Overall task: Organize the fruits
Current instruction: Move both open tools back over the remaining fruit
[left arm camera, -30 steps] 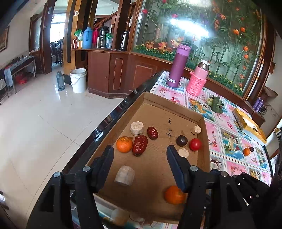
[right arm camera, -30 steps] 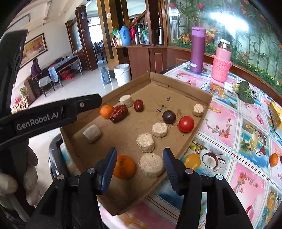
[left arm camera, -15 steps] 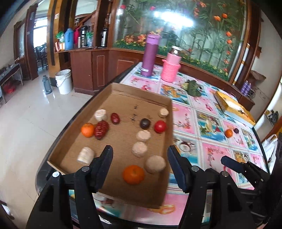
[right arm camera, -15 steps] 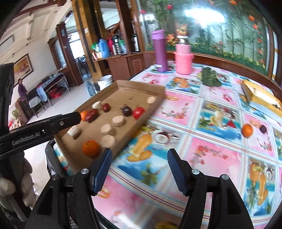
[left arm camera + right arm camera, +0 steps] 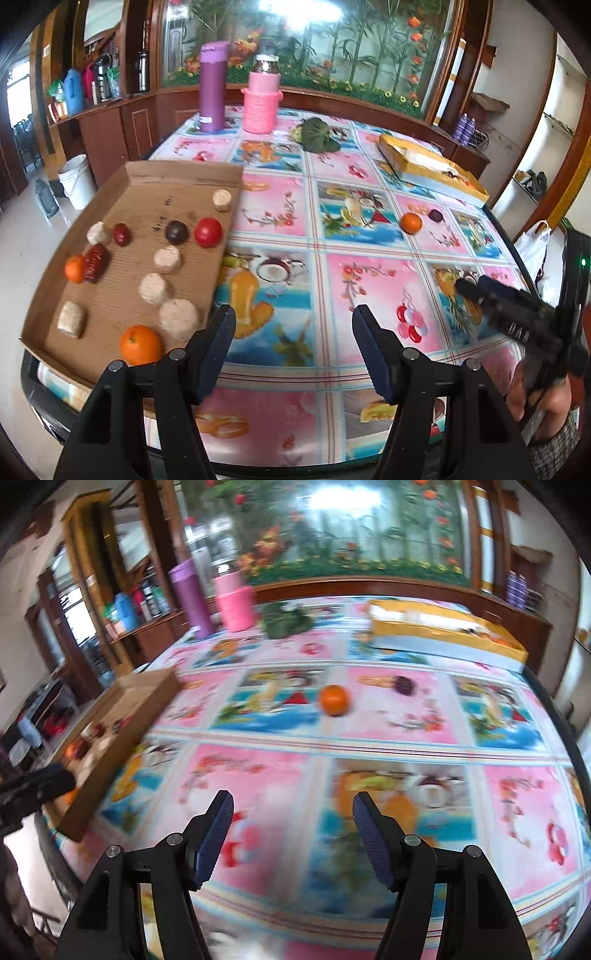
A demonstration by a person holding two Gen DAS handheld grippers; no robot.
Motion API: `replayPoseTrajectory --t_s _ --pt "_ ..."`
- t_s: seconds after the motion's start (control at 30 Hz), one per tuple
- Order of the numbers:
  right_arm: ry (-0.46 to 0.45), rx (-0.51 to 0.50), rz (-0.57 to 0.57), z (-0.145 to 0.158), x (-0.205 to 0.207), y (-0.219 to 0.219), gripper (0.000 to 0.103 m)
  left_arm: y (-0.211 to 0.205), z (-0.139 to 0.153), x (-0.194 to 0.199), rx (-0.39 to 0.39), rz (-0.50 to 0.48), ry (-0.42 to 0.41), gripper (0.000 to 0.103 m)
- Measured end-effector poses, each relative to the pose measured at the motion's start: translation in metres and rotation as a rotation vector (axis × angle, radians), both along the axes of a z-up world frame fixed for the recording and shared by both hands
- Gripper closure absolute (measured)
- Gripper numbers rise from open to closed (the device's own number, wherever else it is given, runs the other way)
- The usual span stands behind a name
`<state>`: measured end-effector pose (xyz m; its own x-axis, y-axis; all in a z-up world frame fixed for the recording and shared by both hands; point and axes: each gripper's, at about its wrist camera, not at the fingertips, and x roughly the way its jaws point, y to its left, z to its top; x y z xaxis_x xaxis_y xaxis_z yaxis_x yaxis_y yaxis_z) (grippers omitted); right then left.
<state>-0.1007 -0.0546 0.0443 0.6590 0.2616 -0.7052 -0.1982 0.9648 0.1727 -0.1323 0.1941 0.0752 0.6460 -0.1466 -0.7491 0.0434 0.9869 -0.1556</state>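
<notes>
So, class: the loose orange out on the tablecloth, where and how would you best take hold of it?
Grip the orange across its widest middle, coming from above. It is round and sits alone on the flat tablecloth, apart from the dark fruit beside it, so any side suits. The right gripper is open and empty.

No words can be read: the black handwritten marks on the floor of the cardboard tray (image 5: 168, 201) and the label on the purple flask (image 5: 205, 119) are too small.
</notes>
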Motion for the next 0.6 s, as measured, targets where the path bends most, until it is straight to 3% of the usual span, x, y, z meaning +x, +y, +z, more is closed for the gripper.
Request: replayPoseTrajectory --t_s 0.3,0.53,0.6 --pt "0.009 -0.005 -0.203 0.014 0.028 -0.088 0.032 -0.024 -0.015 0.027 -0.026 -0.056 0.048 0.038" --pt "0.028 0.019 -0.188 0.009 0.083 -0.084 0.033 -0.070 -0.020 0.067 -0.037 -0.144 0.041 0.038" --pt "0.044 0.037 -0.186 0.000 0.106 -0.080 0.041 -0.084 -0.022 0.082 -0.028 -0.173 0.042 0.038"
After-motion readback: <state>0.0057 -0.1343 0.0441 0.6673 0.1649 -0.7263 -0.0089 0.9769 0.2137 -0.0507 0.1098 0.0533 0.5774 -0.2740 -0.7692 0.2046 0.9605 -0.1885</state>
